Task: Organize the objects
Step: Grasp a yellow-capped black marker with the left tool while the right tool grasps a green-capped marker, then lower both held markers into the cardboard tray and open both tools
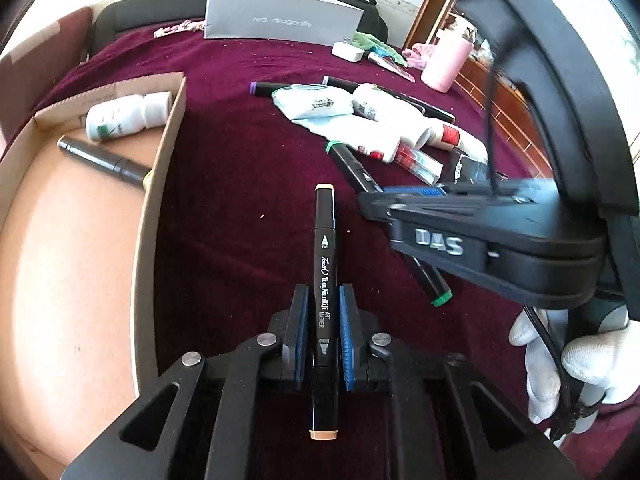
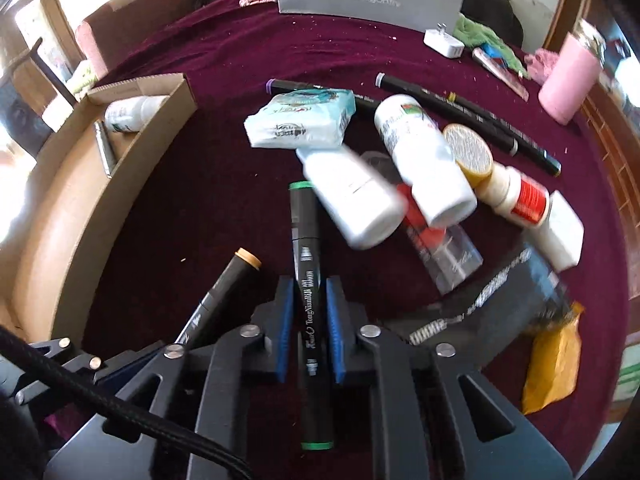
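My left gripper (image 1: 324,304) is shut on a black art marker with tan caps (image 1: 324,264), held above the maroon cloth. My right gripper (image 2: 307,300) is shut on a black marker with green caps (image 2: 306,240); it also shows in the left wrist view (image 1: 384,204) at the right. A cardboard box (image 1: 160,168) stands at the left and holds a white bottle (image 1: 124,116) and a dark grey marker (image 1: 104,160). A pile of white bottles (image 2: 420,152), a tissue pack (image 2: 300,120) and more markers (image 2: 460,108) lies ahead.
A grey "red dragonfly" box (image 2: 368,0) stands at the back. A white charger (image 2: 444,42), green cloth (image 2: 476,32) and pink cup (image 2: 568,80) are at the back right. A yellow packet (image 2: 552,364) and a dark package (image 2: 500,292) lie at the right.
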Demonstrator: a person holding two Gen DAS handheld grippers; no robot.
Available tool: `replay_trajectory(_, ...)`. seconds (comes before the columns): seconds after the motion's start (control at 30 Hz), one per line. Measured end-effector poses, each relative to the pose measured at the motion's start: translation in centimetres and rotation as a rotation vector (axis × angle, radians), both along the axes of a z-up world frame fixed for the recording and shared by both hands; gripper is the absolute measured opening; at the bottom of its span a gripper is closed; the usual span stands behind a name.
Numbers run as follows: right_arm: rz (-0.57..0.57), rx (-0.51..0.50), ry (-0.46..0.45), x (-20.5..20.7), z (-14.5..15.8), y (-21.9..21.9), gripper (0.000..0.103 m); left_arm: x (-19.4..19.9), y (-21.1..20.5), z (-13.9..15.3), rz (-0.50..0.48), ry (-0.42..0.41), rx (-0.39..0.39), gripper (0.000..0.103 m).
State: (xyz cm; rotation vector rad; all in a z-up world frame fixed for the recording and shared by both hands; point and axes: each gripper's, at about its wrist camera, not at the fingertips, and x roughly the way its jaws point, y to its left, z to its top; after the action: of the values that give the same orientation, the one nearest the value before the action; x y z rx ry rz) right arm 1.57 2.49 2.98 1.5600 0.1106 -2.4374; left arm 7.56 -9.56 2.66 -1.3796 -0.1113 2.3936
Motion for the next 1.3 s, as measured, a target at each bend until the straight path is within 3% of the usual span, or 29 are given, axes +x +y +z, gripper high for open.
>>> replay_trajectory(0.23,-0.06,-0.197,0.025,2.3,1.1,2.5,0.012,2.1,-1.6,1.7,0.022,0.056,0.046,0.011)
replay_trajectory(0.47,-0.05,-0.366,0.02,3.9,3.0,3.4,0.013,3.3,-3.8,3.8,0.057,0.103,0.078,0.011)
replay_trajectory(0.7,0.021,-0.439,0.028,5.0,5.5,0.9,0.013,3.2,-8.2,6.7,0.144,0.17,0.099,0.011)
replay_trajectory(0.83,0.076,-0.503,-0.017,4.0,6.1,-2.0,0.013,2.2,-11.9,7.4,0.22,0.187,0.087,0.011)
replay_trajectory(1.07,0.156,-0.515,-0.095,1.0,5.3,-9.0,0.013,-1.3,-18.2,6.6,0.327,0.173,0.04,0.011)
replay_trajectory(1.3,0.19,-0.404,-0.155,-3.2,2.4,-16.7,0.013,-6.1,-21.4,4.0,0.369,0.102,-0.004,0.011)
